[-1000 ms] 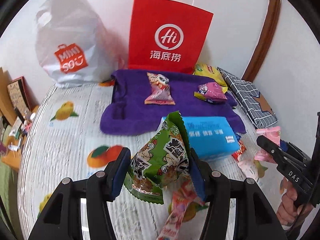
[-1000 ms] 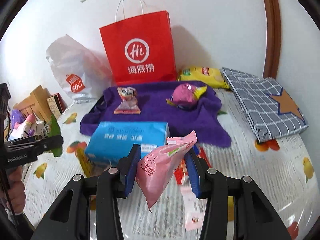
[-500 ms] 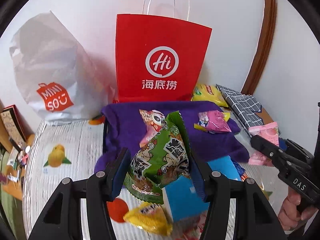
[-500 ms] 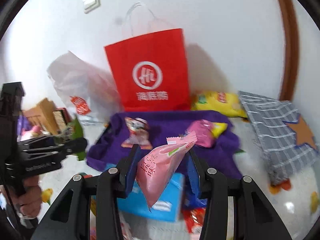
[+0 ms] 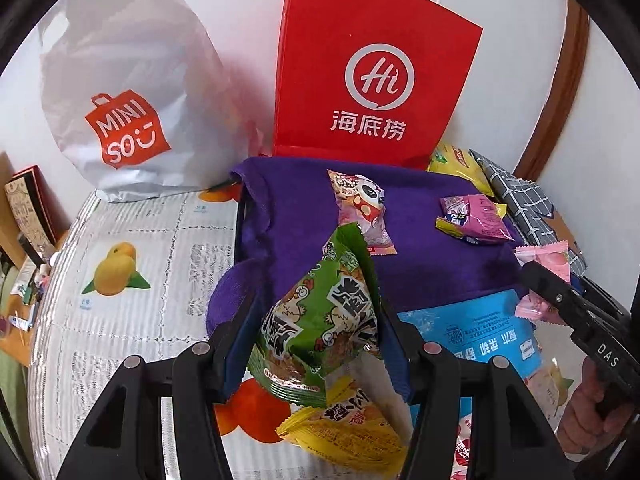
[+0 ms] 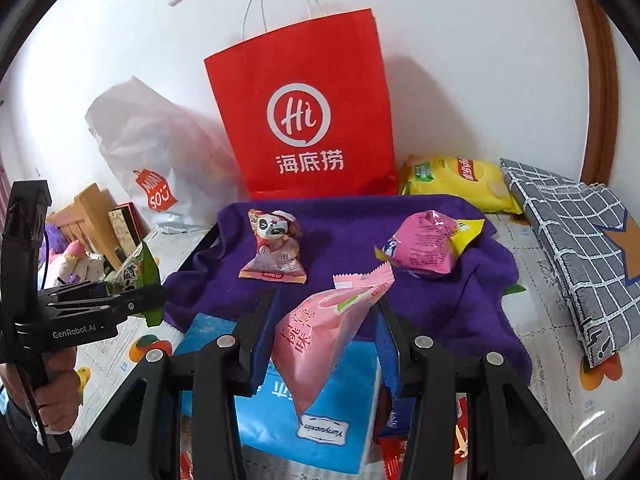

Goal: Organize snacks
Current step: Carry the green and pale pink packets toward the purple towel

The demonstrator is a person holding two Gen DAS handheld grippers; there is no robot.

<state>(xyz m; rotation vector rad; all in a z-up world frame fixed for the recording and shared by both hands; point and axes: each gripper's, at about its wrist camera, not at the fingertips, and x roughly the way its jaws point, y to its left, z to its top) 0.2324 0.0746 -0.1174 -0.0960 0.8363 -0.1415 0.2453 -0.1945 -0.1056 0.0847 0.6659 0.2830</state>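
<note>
My left gripper [image 5: 316,320] is shut on a green snack packet [image 5: 320,320] with cartoon chickens, held above the front edge of the purple cloth [image 5: 296,216]. My right gripper [image 6: 326,320] is shut on a pink snack packet [image 6: 324,340], held over the blue tissue pack [image 6: 280,420]. On the purple cloth [image 6: 360,236] lie a panda-print packet [image 6: 274,246] and a pink-and-yellow packet [image 6: 426,246]. From the left wrist view the right gripper [image 5: 532,268] shows at the right edge with its pink packet [image 5: 546,258]. The left gripper [image 6: 154,300] appears at the left in the right wrist view.
A red paper bag [image 5: 368,80] and a white plastic bag [image 5: 124,92] stand against the wall behind the cloth. A yellow chip bag [image 6: 460,180] and a folded checked cloth [image 6: 576,248] lie at the right. Loose packets [image 5: 340,424] lie on the fruit-print tablecloth [image 5: 132,280].
Both grippers moved forward toward the purple cloth with their packets still held. The red bag and cloth now look closer, and the blue tissue pack slid lower in both views.
</note>
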